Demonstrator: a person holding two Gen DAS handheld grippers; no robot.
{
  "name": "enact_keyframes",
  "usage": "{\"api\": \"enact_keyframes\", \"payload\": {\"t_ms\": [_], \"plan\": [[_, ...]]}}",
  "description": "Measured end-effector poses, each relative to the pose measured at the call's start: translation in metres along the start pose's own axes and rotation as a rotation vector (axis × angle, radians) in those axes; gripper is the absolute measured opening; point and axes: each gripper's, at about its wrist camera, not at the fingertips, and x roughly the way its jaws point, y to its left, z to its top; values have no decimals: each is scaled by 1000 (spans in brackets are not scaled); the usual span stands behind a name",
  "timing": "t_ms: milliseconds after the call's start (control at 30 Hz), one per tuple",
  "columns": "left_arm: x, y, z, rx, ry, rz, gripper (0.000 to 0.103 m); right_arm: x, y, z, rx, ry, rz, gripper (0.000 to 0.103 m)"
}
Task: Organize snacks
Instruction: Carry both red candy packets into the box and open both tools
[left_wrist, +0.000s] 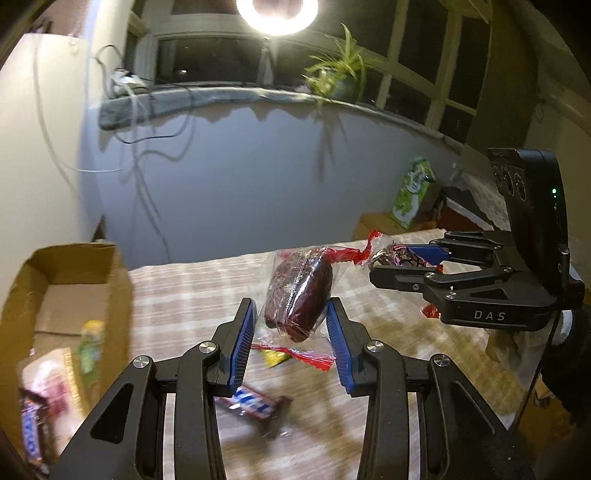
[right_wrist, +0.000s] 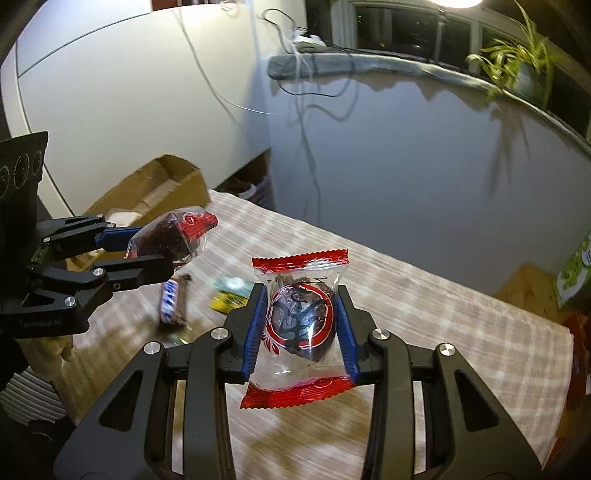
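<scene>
Each gripper is clenched on a light, crinkly wrapped cake held above the surface: the left gripper squeezes its dark cake near the cardboard box, the right gripper pinches its own packet farther from that box. The slippery film suits a gentle mid-body hold, I judge, as the cakes would crush. Both grippers point forward, roughly level.

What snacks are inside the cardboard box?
In the cardboard box lie a blue chocolate bar, a pink packet and a green-yellow packet. Anything beneath them is hidden.
</scene>
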Motion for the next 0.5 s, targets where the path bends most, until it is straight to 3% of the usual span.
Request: {"api": "enact_keyframes", "payload": {"t_ms": [500], "plan": [[-58,85,-15,-121,-75,133,38,44,92,62,-111,-6,98,38]]}}
